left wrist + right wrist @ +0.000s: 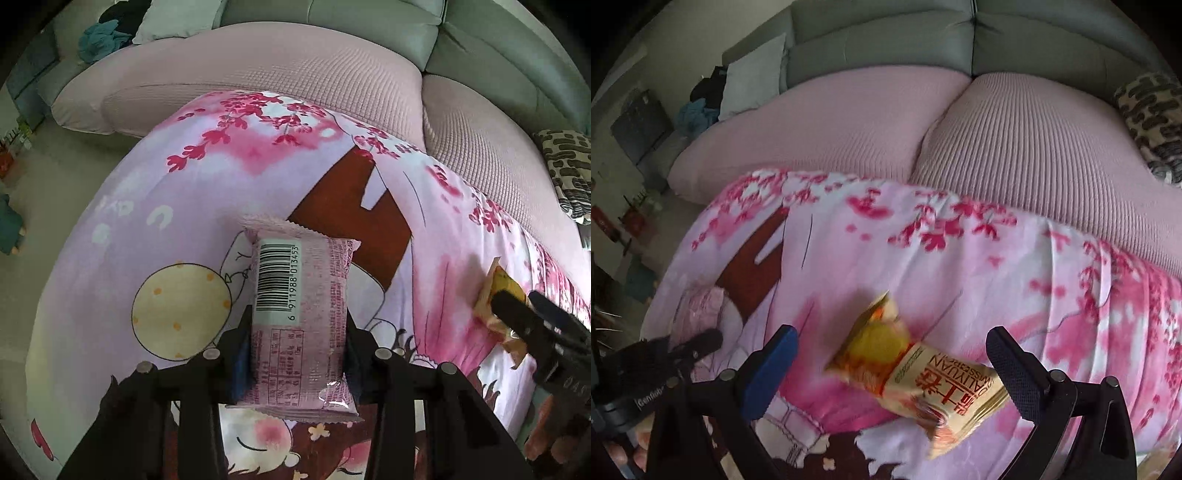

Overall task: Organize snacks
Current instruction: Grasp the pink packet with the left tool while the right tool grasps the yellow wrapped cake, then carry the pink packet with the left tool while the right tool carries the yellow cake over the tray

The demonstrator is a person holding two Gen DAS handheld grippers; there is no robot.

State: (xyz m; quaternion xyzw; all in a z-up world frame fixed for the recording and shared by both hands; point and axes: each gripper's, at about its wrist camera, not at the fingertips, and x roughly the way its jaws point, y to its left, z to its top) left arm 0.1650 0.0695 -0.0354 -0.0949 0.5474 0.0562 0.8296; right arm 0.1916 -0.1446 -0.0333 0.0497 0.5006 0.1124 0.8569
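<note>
we hold the pink snack pack (301,325) in our left gripper (295,332), with the two jaws pressed against its long sides and the barcode facing up. it sits near us on the flowered cloth (184,192) that covers the low surface in front of the sofa (258,74). the wrapper is soft and full of air, so we think it can slide out or bend when we lift, because the jaws catch only the near half of it.

our right gripper (892,363) stands wide over the yellow snack pack (923,380), which lies on the cloth at an angle, touching the right finger (1015,373) and well apart from the blue-padded left one (772,369). if we close now, the pack can turn or be pushed aside instead of caught. the two grippers are also near each other, so they may bump.
</note>
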